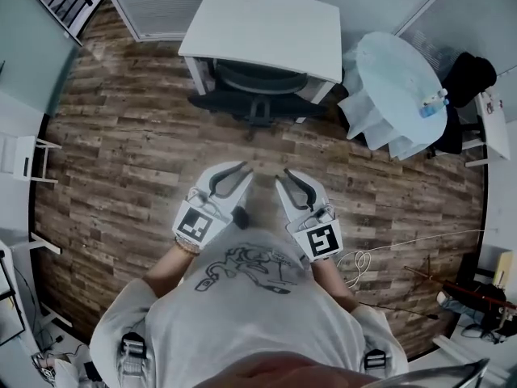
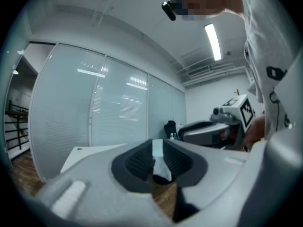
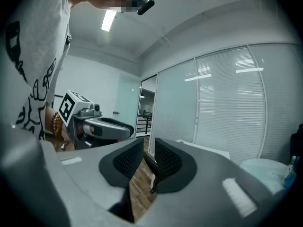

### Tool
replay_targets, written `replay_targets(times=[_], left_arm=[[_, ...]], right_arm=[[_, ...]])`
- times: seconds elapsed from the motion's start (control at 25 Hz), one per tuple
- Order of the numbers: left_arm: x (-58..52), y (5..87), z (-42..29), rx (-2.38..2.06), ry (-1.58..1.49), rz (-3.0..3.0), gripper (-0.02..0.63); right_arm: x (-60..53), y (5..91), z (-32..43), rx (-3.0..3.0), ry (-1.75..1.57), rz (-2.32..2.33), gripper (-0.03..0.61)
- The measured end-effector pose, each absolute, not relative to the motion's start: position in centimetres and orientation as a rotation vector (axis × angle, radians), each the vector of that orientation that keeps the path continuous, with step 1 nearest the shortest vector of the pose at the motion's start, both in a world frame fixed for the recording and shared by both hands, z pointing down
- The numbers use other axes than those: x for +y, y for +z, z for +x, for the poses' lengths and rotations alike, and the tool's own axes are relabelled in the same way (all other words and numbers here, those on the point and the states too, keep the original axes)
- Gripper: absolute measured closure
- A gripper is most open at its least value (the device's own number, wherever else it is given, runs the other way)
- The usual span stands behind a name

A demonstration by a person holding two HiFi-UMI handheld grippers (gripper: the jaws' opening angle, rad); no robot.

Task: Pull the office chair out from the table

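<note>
The black office chair (image 1: pixel 257 83) stands tucked under the white table (image 1: pixel 266 27) at the far side of the wood floor. Both grippers are held close to the person's chest, well short of the chair and pointing toward it. My left gripper (image 1: pixel 241 170) has a narrow gap between its pads (image 2: pixel 139 161), with nothing in it; through the gap a strip of the table (image 2: pixel 157 149) shows far off. My right gripper (image 1: pixel 283 178) is likewise slightly open and empty (image 3: pixel 149 161). Each gripper appears beside the other in the gripper views.
A round table with a pale cloth (image 1: pixel 396 71) stands right of the white table, with a bottle (image 1: pixel 432 107) on it. A dark bag (image 1: pixel 468 75) sits behind it. A white cable (image 1: pixel 363 259) lies on the floor at the right. Glass walls with blinds run behind.
</note>
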State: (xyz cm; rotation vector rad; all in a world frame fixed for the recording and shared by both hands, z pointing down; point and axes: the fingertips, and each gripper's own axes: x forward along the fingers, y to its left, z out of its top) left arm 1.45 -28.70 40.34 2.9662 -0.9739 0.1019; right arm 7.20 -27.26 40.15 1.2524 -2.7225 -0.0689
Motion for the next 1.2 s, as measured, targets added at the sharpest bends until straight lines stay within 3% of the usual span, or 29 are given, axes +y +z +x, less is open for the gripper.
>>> replay_targets(times=[0.64, 0.84, 1.0, 1.2], left_arm=[[-47.7, 53.4, -2.4, -0.785, 1.049, 3.184, 0.463], [-51.4, 58.5, -3.0, -0.651, 1.420, 3.160, 0.441], [-52.9, 62.8, -2.7, -0.500, 1.642, 3.068, 0.372], [-54.5, 66.3, -2.6, -0.400, 1.834, 3.013, 0.360]], right_arm=[[-45.3, 50.6, 6.7, -2.308, -0.272, 0.977, 0.451], [-49.0, 56.2, 7.7, -2.109, -0.358, 0.804, 0.440], [-51.3, 60.9, 9.0, -1.994, -0.358, 0.699, 0.417], [-53.3, 65.7, 9.7, -1.876, -0.381, 0.547, 0.386]])
